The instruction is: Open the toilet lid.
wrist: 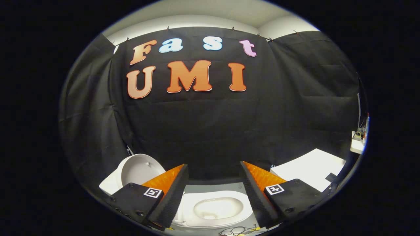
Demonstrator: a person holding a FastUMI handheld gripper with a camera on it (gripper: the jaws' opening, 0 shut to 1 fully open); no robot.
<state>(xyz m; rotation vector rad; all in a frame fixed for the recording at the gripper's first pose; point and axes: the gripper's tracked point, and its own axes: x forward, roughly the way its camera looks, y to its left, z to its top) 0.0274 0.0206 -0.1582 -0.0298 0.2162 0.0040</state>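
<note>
Between the two spread fingers, low and just ahead of them, sits a white toilet (213, 209) with its bowl showing, and off beyond the left finger a round white lid (139, 170) stands upright against the black cloth wall (210, 131). The gripper (213, 178) has its jaws wide apart, holding nothing (the orange-backed pads face each other across an open gap). Judging by the exposed bowl and that raised white disc, the lid looks already up, though I cannot tell whether the disc is hinged to this bowl or belongs to a separate unit. If any lifting remains, the sound approach would be to hook one finger under the lid's front rim and push it back slowly until it leans past vertical, rather than pinching it. A white box-like surface (311, 168) lies beyond the right finger, and loose cables (236, 231) trail on the floor near the bowl's front.
</note>
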